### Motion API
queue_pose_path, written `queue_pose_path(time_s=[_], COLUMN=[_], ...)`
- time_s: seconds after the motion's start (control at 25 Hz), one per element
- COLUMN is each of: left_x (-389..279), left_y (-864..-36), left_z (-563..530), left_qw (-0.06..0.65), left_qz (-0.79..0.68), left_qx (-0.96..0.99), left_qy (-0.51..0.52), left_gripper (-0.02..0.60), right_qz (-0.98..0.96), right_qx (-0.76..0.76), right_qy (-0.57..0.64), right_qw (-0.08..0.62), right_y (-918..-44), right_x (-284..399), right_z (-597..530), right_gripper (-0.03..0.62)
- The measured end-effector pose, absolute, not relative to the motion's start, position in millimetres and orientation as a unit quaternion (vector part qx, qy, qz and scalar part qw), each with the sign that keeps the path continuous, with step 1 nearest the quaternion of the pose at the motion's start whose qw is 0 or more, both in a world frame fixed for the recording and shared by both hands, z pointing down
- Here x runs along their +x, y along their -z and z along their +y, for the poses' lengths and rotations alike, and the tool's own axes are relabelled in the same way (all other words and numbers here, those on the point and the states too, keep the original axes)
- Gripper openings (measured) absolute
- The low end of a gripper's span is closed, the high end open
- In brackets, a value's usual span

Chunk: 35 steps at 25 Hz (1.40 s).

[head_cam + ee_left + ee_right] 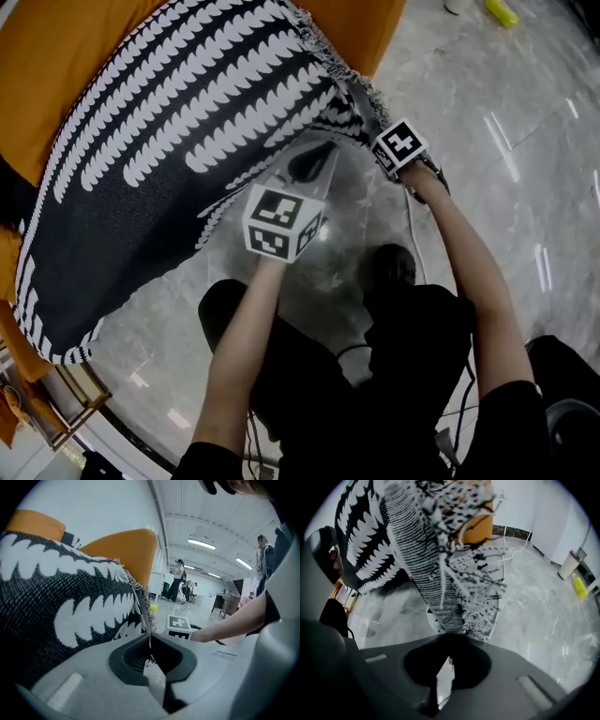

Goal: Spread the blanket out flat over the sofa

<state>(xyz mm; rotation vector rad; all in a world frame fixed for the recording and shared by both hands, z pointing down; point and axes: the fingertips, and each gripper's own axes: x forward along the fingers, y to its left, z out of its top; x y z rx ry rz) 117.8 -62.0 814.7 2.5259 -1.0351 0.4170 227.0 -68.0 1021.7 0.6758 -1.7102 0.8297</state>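
Both arms are out in front of me over the grey marble floor [506,159]. The black blanket [159,131] with white leaf-like stripes lies across the orange sofa [56,47] at the upper left of the head view. Its near side comes off the sofa toward me and hangs above the floor.

My left gripper [150,640] has its jaws pressed together on the blanket's fringed edge. In the left gripper view the fabric runs straight down into the pinch line, and a thin strand shows below it. The blanket fills the left of that view, with the sofa's orange cushions behind it.

My right gripper [449,641] is also clamped tight, pinching the fringed corner of the blanket. The knitted edge and loose tassels bunch up right above the jaws, with a bit of orange sofa showing behind them.

In the head view the two grippers are near each other on the same near edge. The left one is lower and nearer me, and the right one is at the corner further right. The blanket is not flat yet, because the held corner is gathered and raised.

A small yellow object [580,587] and a white cable [516,549] lie on the floor well away. People [178,579] stand far back in the room.
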Motion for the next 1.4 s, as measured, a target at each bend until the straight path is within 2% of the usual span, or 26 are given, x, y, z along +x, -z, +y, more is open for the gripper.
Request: queue_pose_path(time_s=[0.6, 0.92, 1.4], left_x=[110.6, 113.6, 115.6], left_y=[-853.3, -851.8, -839.5], left_z=[-62.4, -56.5, -50.8], left_qw=[0.211, 0.209, 0.203], left_qz=[-0.382, -0.379, -0.380], left_qx=[0.885, 0.886, 0.888], left_qy=[-0.161, -0.165, -0.160], left_gripper=[0.020, 0.020, 0.020], right_qz=[-0.721, -0.716, -0.744], right_qx=[0.230, 0.216, 0.225], right_qy=[-0.346, -0.373, -0.335], right_qw=[0.555, 0.550, 0.533], right_y=[-1074.7, -1077.6, -1060.0], right_x=[197.9, 197.0, 184.1], right_z=[-51.8, -39.7, -40.2], right_gripper=[0.008, 0.008, 0.009])
